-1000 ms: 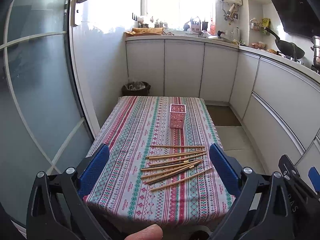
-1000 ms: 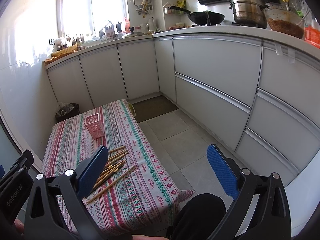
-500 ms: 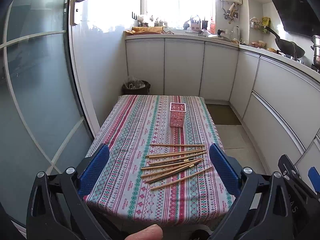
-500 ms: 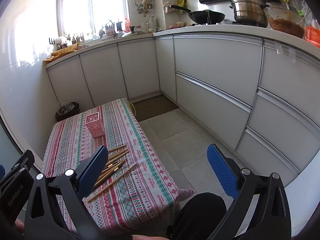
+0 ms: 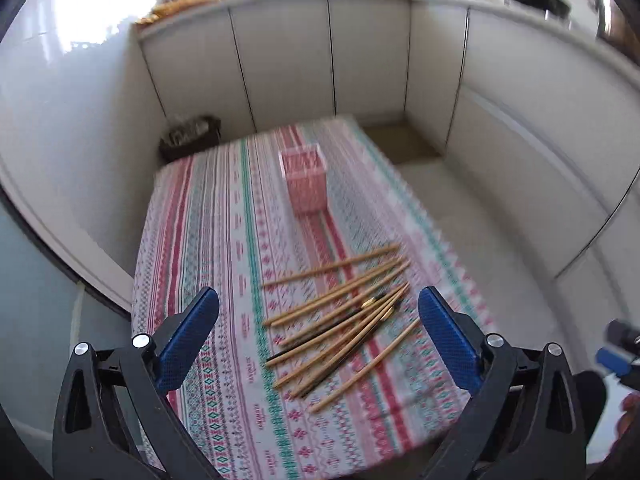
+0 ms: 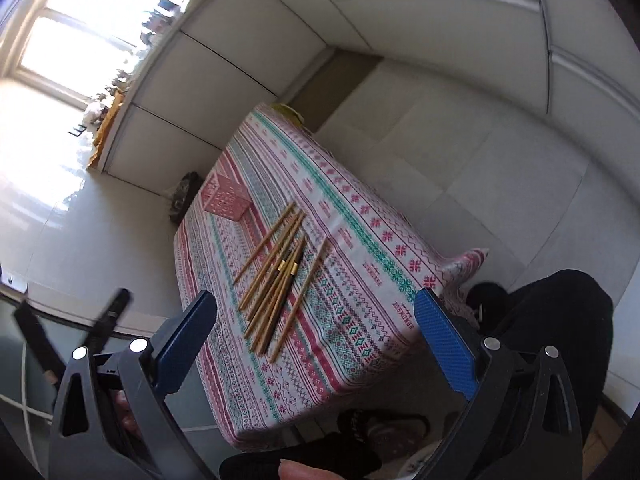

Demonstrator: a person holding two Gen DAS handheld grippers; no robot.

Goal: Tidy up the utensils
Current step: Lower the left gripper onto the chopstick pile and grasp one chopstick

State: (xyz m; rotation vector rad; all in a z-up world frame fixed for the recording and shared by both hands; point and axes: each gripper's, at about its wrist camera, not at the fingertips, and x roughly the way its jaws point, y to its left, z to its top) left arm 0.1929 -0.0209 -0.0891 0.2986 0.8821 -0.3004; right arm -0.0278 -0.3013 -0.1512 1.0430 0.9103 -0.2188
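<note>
Blue-padded left claw spread wide, nothing between the pads, hovering above the near end of the worktop. Right claw also wide and empty, hanging over the near corner of the worktop, view rolled to one side. Left claw's black frame shows blurred at the lower left of the right wrist view; a bit of the right claw shows at the right edge of the left wrist view.

Chopsticks lie loose in a rough fan on the striped tablecloth, near end of the worktop, roughly between the left claw's pads in that view. Several cross or touch each other; a couple have dark sections and gold bands. One stick lies slightly apart on the near side. Same pile in the right wrist view, ahead of the gap between the pads.

Pink lattice holder stands upright further along the worktop, well apart from the chopsticks, blurred; can't tell its contents. Right wrist view shows it past the far tips of the sticks.

Beyond: dark bin on the floor at the far end, white cabinets, bright window. Person's dark-trousered leg at right of worktop.
</note>
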